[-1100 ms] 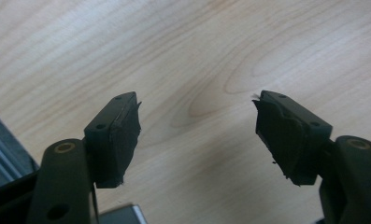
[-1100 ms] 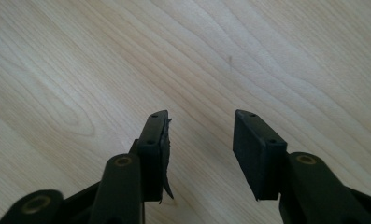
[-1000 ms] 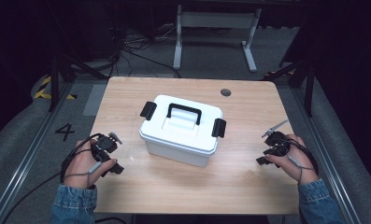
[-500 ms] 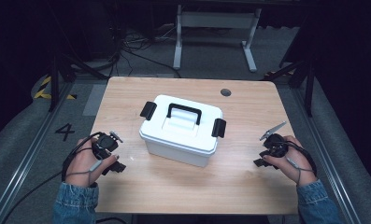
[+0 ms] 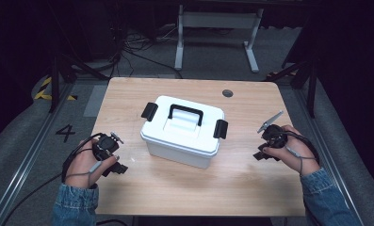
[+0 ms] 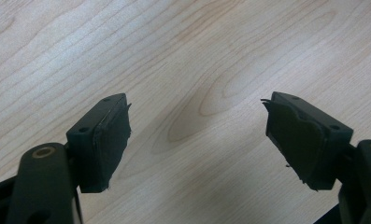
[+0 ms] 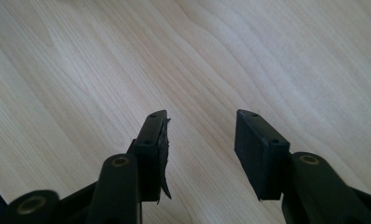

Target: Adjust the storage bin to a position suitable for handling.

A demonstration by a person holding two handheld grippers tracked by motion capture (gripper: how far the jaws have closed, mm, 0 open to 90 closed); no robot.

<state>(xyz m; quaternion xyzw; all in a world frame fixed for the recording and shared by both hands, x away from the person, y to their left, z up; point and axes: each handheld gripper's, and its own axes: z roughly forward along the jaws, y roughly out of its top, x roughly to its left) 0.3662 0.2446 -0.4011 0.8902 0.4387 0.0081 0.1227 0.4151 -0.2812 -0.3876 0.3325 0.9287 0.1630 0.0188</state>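
A white storage box (image 5: 184,132) with a black handle (image 5: 186,113) and a black latch (image 5: 149,111) at each end sits a little askew in the middle of the wooden table (image 5: 175,188). Nothing touches it.

Left of the box, near the table's front edge, the left gripper (image 5: 110,155) rests in a hand; in the left gripper view its jaws stand wide apart over bare wood grain (image 6: 192,112), nothing between them. Right of the box, well apart from it, the right gripper (image 5: 265,146) is held in the other hand; its jaws have just been closing, yet they are parted with only bare table (image 7: 202,70) between them.

Behind the box, a small dark round hole (image 5: 227,93) marks the tabletop. Beyond the table lie grey floor (image 5: 142,52), loose cables (image 5: 137,44) and a white metal frame (image 5: 217,21); a painted number four (image 5: 64,133) shows on the floor left of the box.
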